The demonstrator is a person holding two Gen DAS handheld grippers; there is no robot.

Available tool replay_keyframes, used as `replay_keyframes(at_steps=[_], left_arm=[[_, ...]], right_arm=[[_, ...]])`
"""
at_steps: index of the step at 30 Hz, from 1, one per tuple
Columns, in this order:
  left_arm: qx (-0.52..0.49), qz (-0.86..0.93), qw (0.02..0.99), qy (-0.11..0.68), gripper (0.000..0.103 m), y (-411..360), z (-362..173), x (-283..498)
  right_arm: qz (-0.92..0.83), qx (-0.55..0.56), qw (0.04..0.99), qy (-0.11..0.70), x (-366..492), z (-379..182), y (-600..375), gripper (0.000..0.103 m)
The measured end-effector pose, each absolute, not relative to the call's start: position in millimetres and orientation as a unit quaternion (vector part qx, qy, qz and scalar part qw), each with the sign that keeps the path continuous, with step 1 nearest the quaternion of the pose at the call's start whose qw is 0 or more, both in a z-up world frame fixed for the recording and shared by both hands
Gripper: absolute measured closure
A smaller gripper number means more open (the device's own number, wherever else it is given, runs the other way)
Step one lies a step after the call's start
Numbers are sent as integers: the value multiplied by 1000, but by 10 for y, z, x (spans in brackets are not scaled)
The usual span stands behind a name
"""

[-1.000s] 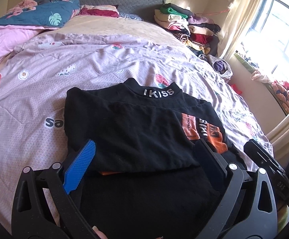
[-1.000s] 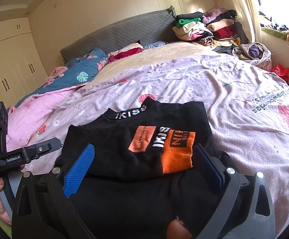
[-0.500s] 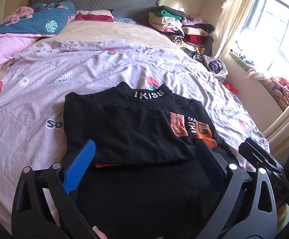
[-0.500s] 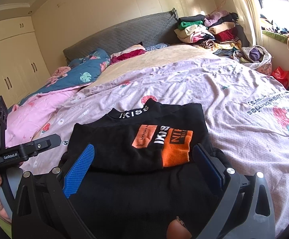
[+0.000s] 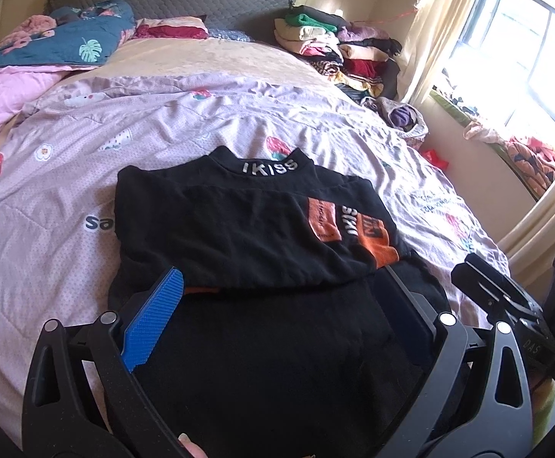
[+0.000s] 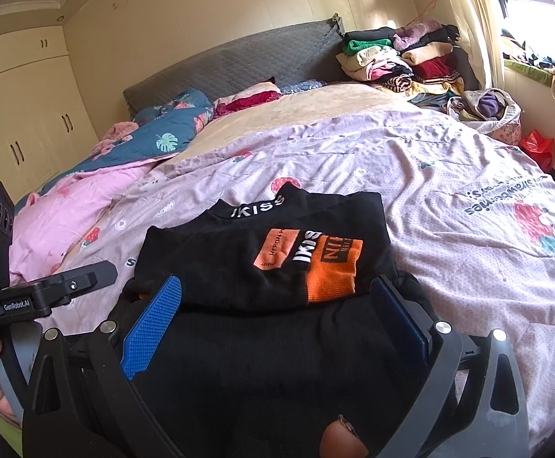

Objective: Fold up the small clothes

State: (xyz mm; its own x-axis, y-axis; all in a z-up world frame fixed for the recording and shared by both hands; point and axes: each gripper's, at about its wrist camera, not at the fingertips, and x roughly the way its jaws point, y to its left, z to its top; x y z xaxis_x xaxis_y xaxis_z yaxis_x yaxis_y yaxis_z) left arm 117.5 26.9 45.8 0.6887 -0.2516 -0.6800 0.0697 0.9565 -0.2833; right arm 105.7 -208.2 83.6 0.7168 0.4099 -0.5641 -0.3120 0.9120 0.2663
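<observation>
Both grippers, left [image 5: 277, 305] & right [image 6: 281, 313], jaws wide over black IKISS top [image 5: 246, 229] mid-frame; clothes pile [image 5: 338, 53] upper right, blue quilt [image 5: 67, 42] upper left.

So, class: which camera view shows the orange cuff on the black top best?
The right wrist view: the orange cuff faces the camera, with its dark lettering and ribbed end plain on the black top. The left wrist view shows the same cuff at a slant near the top's right edge, its print foreshortened.
</observation>
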Motion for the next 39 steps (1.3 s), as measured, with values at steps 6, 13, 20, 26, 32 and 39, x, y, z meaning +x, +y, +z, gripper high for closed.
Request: replay_keyframes(at_steps=[6,13,20,26,32,39], left_arm=[[-109,-92,911,388,9,237,458,1087],[-102,-89,909,395,9,272,431,993],[-95,-83,906,403,9,341,390,869],[-87,-81,903,413,9,374,329,764],[-83,-72,899,424,9,465,246,672],[-84,-63,895,433,9,577,170,565]], right_arm=[[196,74,923,322,974,870,-2139,4],[195,72,922,328,899,872,-2204,4],[200,67,917,338,810,849,-2254,4],[202,68,913,347,730,825,-2296,4],[204,68,910,354,642,807,-2347,4],[201,70,907,364,563,747,-2414,4]])
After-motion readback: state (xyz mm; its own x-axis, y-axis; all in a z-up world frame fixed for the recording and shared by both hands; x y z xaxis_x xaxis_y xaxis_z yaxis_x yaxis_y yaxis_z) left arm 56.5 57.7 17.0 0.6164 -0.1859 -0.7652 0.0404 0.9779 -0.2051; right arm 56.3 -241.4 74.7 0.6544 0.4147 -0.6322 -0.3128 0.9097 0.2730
